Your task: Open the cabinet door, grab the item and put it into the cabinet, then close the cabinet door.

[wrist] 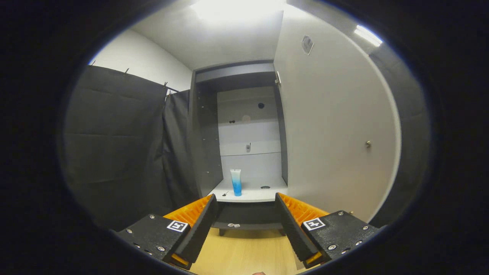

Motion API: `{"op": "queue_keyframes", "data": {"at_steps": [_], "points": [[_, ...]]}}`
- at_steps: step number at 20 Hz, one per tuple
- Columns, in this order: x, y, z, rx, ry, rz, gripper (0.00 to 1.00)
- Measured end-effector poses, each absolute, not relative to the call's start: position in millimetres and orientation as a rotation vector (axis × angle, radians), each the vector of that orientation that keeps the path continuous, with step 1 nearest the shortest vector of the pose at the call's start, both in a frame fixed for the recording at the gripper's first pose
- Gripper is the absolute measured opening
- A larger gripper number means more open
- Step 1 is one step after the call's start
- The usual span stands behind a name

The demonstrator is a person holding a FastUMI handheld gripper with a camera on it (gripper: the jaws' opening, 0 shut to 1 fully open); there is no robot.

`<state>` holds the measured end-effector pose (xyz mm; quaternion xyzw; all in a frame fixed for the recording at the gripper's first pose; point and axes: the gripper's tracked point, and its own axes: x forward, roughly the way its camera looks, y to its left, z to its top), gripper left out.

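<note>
1. Black cloth [114, 145] hangs along the booth's left side, pinned up below a pale wall; light wood floor [244, 248] runs under the gripper toward the cabinet.
2. Next comes the cabinet [206, 145], dark-sided with a pale back panel, its interior lit from a bright ceiling above.
3. On the cabinet's white shelf [252, 193] the tube [236, 182] stands upright, blue at the base and clear white above, beyond the fingertips and well apart from them.
4. Gripper [244, 200]: its fingers are spread wide and hold nothing, with the shelf edge showing between them.
5. To the right, the cabinet door [336, 133] stands swung open, its small knob [368, 144] near the far edge.
6. Judgement: the item looks placed, so closing the door appears to be what remains.
7. Risk: pushing the door hard could jolt the cabinet and topple the narrow tube; a finger slipping off the small knob or smooth panel could leave the door ajar.
</note>
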<state>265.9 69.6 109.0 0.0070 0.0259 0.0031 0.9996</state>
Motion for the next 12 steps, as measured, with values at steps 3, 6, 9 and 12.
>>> {"op": "queue_keyframes", "data": {"at_steps": [3, 6, 9, 12], "points": [[237.7, 60.6, 121.3, 0.009, 0.037, 0.004, 0.93], [217.7, 44.7, 132.8, 0.011, 0.028, -0.013, 0.93], [196.5, 23.5, 151.7, 0.013, 0.018, -0.032, 0.93], [182.3, -2.7, 165.6, -0.010, -0.018, -0.069, 0.93]]}}
